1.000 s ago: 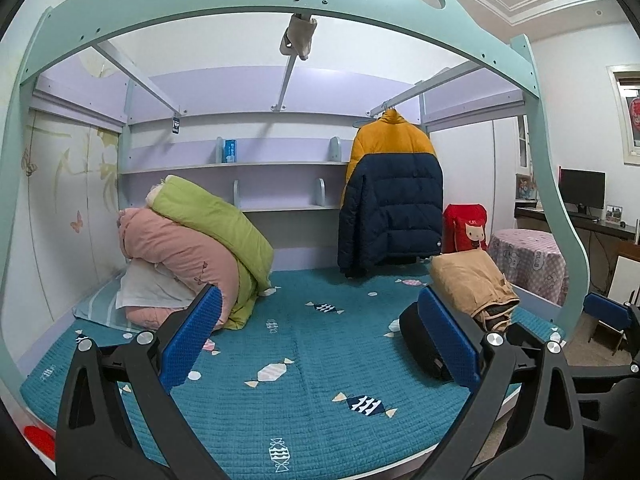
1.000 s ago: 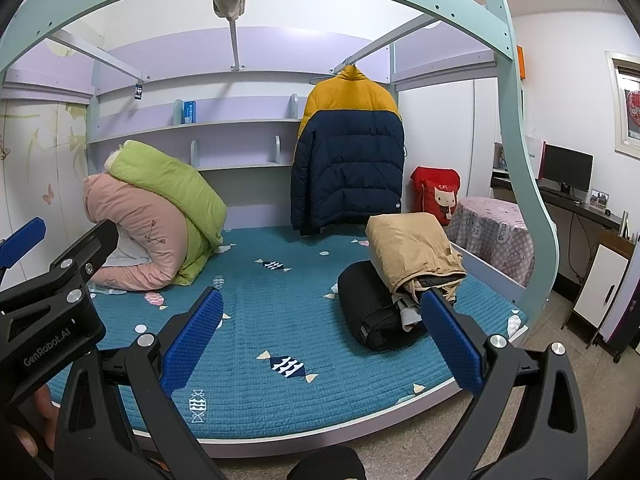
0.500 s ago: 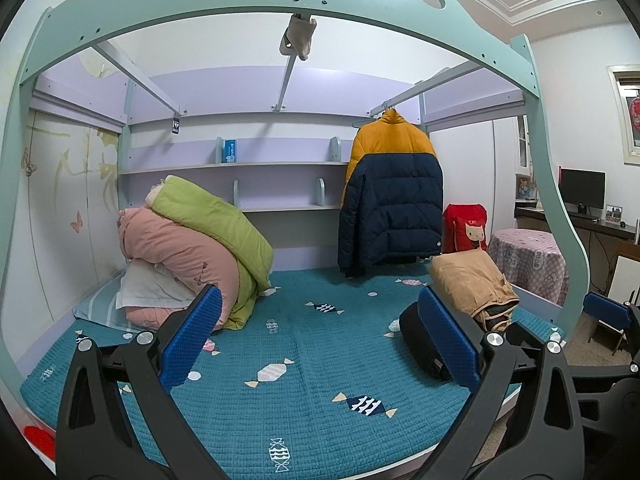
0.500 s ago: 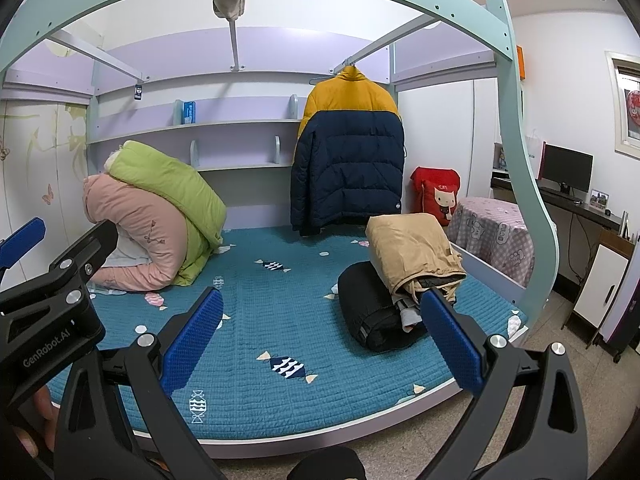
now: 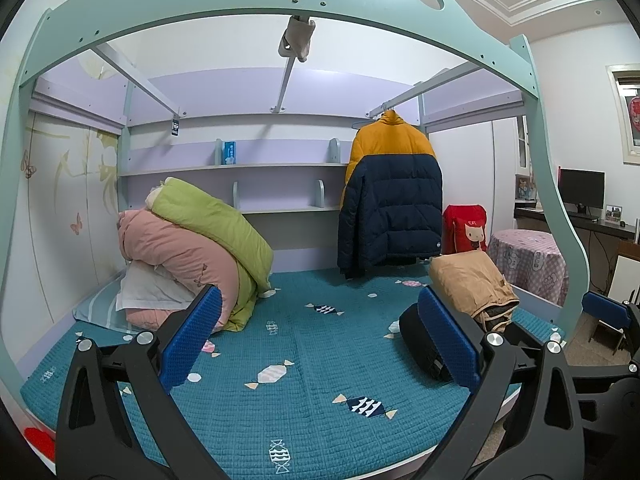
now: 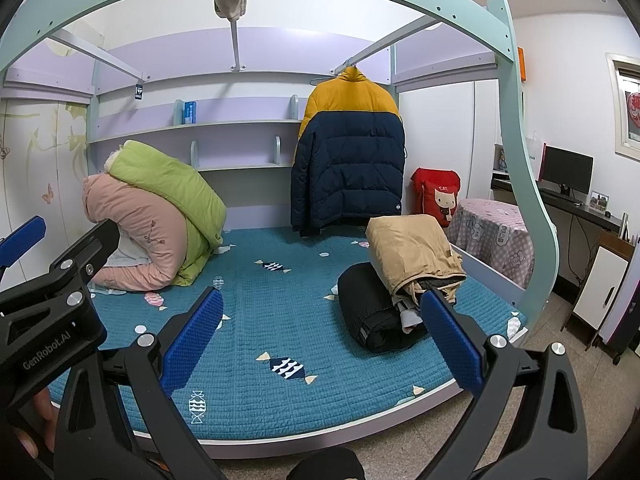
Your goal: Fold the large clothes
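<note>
Both claws are spread wide and hold nothing. The left gripper points over the foot of the bed, its 2 blue ribbed pads far apart above bare quilt. The right gripper stands just beside it in the same pose, back from the mattress edge over the floor tiles, and the black body of the left tool shows at the left of its view.

Between the pads lies the teal quilted bedspread with candy and fish prints, open and flat across the middle. On its right side sit a rolled black padded garment and a tan folded garment leaning on top of it; these 2 look already bundled, I judge. At the back hangs the big puffer jacket, mustard yellow above and navy below, on a hanger from the rail, well apart from both claws. It looks like the next piece to fold, and nothing has touched it. Rolled pink and green duvets are heaped at the left.

So, as I read it, 2 pieces are done, 1 is left, and the folding space is free.
</note>
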The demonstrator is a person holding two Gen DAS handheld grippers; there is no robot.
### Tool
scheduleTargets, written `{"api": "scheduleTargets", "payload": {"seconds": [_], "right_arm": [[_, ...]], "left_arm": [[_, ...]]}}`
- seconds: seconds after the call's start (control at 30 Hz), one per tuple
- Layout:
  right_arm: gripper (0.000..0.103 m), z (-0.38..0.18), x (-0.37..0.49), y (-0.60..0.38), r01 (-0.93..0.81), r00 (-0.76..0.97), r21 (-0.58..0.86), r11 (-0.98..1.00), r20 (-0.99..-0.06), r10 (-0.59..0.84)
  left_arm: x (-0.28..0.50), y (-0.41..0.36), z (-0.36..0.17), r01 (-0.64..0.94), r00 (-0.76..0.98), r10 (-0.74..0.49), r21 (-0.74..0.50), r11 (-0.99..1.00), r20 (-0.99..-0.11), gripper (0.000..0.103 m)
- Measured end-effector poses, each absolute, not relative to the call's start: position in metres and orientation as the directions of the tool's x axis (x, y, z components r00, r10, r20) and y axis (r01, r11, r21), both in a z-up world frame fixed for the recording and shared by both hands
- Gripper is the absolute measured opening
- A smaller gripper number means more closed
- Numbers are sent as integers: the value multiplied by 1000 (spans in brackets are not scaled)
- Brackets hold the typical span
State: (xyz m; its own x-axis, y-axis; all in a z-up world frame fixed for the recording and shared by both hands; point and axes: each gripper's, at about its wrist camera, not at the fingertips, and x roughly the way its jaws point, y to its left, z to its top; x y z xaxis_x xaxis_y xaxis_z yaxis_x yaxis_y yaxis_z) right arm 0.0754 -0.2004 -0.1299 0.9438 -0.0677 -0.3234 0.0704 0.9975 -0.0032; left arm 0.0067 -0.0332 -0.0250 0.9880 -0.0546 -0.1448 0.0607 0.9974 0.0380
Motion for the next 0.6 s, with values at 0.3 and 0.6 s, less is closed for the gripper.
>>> {"api": "scheduleTargets", "payload": {"seconds": [0.3,0.6], "right_arm": [[96,-130,75,-200,71,943,-3,997,-325,-68],[96,-130,76,-200,70,943,-3,998,-325,-68]], "left_arm": [[7,-33,-25,62,988,-56,39,997,-145,98],[7,-32,-25,63,988,-56,41,997,-146,98]]}}
